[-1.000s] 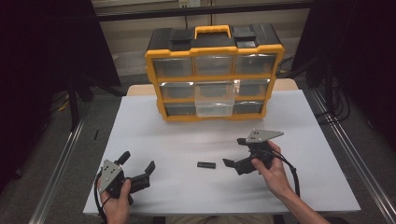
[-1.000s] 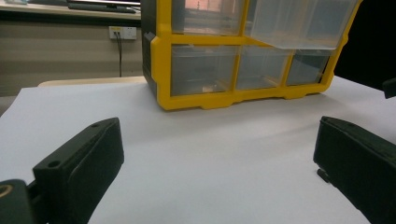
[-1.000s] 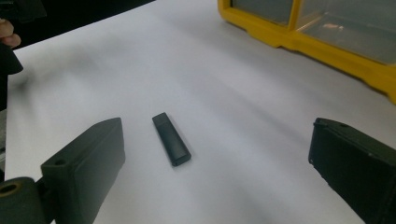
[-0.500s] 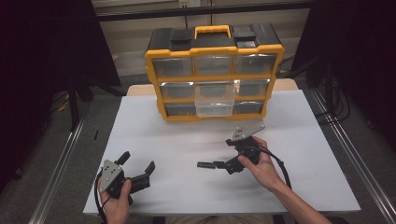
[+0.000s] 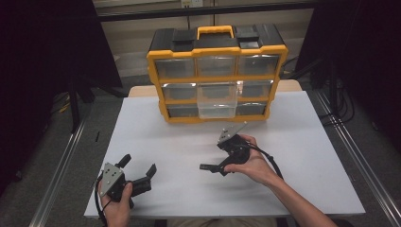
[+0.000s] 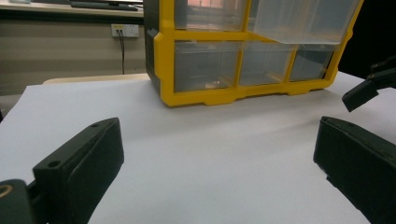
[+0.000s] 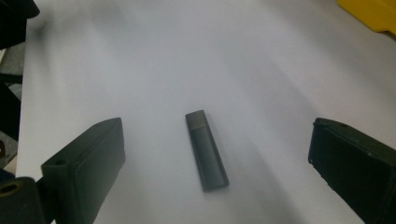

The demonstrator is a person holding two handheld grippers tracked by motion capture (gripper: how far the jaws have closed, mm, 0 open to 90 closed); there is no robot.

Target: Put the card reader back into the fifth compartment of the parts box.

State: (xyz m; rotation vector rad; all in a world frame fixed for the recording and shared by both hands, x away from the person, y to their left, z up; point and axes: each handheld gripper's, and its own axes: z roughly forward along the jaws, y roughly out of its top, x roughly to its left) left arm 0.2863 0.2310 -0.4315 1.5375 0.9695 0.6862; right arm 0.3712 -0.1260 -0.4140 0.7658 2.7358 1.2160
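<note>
Dark and stick-shaped, the small black object lies flat on the white table, near the middle and a little toward the person's side. In the right gripper view it sits between the two spread jaws with clear table on either side, touching neither. What it is I cannot say for sure — a slim bar with a slightly lighter band at one end. From above only its left end pokes out past the right gripper; the rest is covered by the gripper and the right hand. There its long axis runs across the table, left to right. In the right gripper view the banded end points away from the camera, and the body slants a little.

The right gripper is wide open and holds nothing. The left gripper, held in the left hand near the table's front left corner, also stands wide open with nothing between its jaws.

At the far edge stands a yellow and black drawer organizer — its bottom middle drawer is pulled out, its contents too dim to make out.
</note>
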